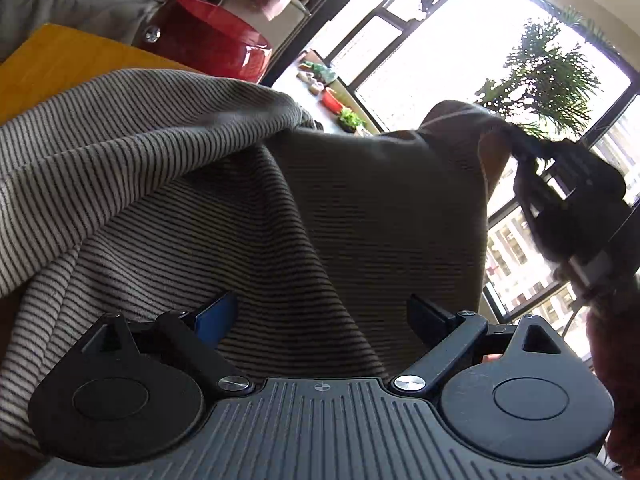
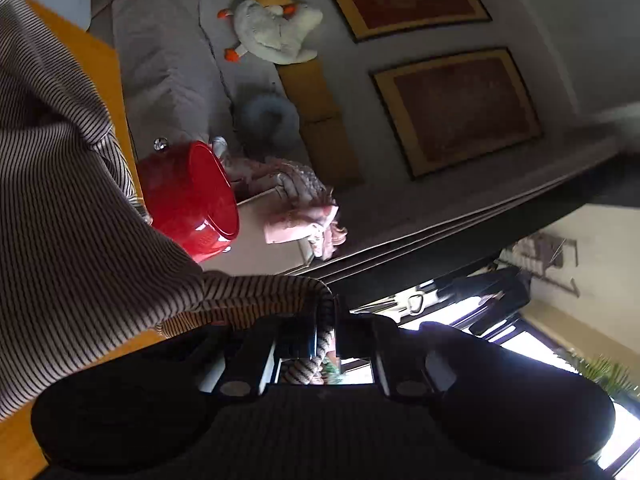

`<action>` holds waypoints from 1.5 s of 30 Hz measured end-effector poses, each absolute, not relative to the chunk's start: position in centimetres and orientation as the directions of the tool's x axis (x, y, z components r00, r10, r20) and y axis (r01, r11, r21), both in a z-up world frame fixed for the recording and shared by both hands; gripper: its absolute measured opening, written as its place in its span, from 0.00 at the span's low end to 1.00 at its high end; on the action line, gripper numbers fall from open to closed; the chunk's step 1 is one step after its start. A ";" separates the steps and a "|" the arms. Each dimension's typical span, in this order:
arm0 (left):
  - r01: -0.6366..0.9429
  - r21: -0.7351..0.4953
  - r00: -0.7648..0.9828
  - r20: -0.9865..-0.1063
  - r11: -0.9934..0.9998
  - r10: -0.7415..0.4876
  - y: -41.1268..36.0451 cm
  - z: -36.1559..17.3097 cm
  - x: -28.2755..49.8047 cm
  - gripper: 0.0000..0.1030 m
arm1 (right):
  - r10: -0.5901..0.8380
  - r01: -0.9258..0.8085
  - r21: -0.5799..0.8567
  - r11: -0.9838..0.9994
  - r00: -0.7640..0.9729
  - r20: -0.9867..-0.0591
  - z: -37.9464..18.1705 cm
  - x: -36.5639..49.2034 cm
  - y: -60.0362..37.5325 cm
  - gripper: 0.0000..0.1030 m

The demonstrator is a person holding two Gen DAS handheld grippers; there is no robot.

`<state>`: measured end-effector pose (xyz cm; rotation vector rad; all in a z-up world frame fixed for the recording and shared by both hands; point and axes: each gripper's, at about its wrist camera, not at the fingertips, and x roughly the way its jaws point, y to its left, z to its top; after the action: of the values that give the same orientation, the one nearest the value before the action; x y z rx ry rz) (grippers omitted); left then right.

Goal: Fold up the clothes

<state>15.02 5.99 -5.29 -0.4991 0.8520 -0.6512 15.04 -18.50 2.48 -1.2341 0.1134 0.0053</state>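
A beige garment with thin dark stripes [image 1: 168, 184] hangs lifted in the air, draping down toward the yellow table [image 1: 60, 64]. My left gripper [image 1: 320, 316] has its fingers wide apart with the cloth lying loosely between and over them; the blue pad [image 1: 216, 318] shows on its left finger. My right gripper [image 2: 322, 334] is shut on a corner of the striped garment [image 2: 72, 216], which bunches between its fingers. The right gripper also shows in the left wrist view [image 1: 560, 192], holding the cloth's far corner up against the window.
A red plastic tub [image 2: 188, 200] sits at the table's far edge, also seen in the left wrist view [image 1: 212, 36]. Behind it are a white box with pink clothes [image 2: 300, 208], a grey sofa with a plush goose [image 2: 276, 32], and large windows [image 1: 460, 48].
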 end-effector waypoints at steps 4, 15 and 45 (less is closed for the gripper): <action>0.320 -0.605 0.482 -0.558 0.729 -0.676 6.1 -4.8 13.6 0.92 | -0.101 -0.246 -0.911 0.332 0.951 -0.293 -3.1 13.3 -19.4 0.07; 0.359 -0.593 0.353 -0.628 0.721 -0.693 3.0 -4.1 9.1 0.97 | 0.158 -0.386 -0.346 0.855 0.830 -0.535 2.9 10.1 -25.0 0.47; -0.022 0.139 0.885 -0.458 0.990 0.084 7.2 3.3 23.8 0.49 | 0.571 -0.361 0.570 0.738 0.784 -0.243 -5.4 16.5 -26.6 1.00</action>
<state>23.80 7.25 3.34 0.1316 0.4812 0.0550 16.50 -26.65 -5.43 0.5269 0.4241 0.5285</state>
